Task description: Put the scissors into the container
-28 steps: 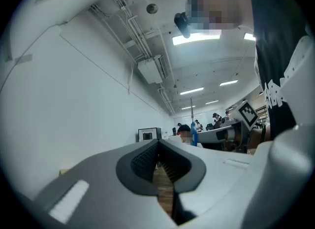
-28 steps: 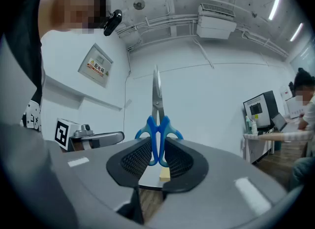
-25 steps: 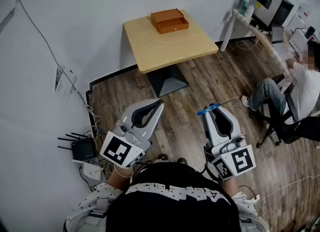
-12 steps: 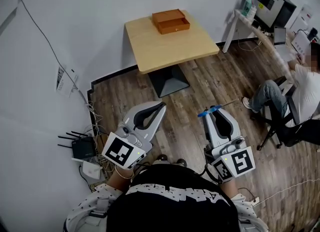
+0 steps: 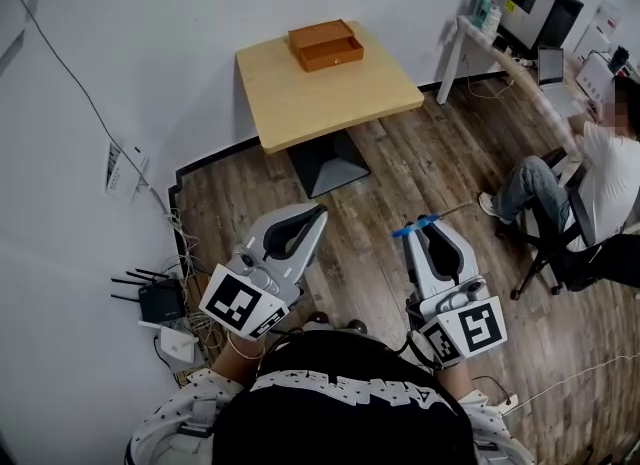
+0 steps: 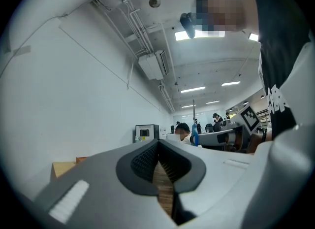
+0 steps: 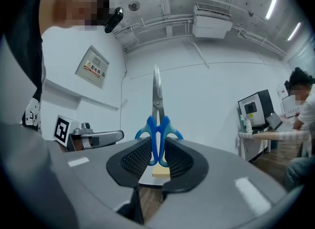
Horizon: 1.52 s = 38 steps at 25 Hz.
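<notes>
While the scissors [image 5: 414,223] are not yet in the container, they are found pinched by their blue handles between the pads of the right tool [image 5: 420,226], close in front of the person and above the wood floor [image 5: 370,168]. The blades [image 7: 156,92] are closed on each other. They stand out crosswise to the line of the tool, and in the head view they point to the right.

The left tool [image 5: 317,212] is held just beside, at about the same reach. Its jaws are pressed together at the tips and nothing is held between them.

Further off, past a stretch of bare floor, a light wooden worktop [image 5: 330,103] is seen against the wall. The container [image 5: 326,44], an orange-brown wooden box, rests on the worktop's far part.

The container is judged to lie ahead and somewhat to the left of the right tool, well apart from it. The left tool stands more nearly in line with the box, but the load is borne by the right. It is judged that the scissors must be carried forward and leftward. Their long axis, now pointing away from the box, must be brought over its top.
</notes>
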Motion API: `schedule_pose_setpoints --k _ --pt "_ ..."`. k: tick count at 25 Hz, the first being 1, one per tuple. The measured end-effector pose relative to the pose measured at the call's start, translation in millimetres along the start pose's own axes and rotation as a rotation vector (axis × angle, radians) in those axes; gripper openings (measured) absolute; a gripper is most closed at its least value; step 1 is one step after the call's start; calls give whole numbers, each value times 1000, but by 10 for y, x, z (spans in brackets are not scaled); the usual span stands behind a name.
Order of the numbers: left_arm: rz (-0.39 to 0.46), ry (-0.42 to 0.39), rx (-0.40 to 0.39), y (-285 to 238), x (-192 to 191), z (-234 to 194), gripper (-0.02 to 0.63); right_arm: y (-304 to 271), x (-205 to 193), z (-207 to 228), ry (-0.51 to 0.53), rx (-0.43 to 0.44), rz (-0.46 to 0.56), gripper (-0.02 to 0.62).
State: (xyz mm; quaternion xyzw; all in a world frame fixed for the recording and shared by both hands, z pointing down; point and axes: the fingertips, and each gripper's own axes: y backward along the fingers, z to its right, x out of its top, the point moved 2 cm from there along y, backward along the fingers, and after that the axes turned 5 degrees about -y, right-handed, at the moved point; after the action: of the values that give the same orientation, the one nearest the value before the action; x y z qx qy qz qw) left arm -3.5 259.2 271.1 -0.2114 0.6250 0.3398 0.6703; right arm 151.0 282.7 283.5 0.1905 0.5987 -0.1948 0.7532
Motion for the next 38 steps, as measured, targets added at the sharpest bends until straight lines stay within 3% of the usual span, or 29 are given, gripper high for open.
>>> schedule_pose_setpoints --k 8,29,38 --pt "-13 -20 15 -129 18 206 0 160 25 173 -10 18 19 98" --pt "-28 -91 70 25 93 339 0 235 14 114 20 84 12 98" --pt "-28 -65 78 -20 -12 304 0 186 0 177 37 76 -7 97"
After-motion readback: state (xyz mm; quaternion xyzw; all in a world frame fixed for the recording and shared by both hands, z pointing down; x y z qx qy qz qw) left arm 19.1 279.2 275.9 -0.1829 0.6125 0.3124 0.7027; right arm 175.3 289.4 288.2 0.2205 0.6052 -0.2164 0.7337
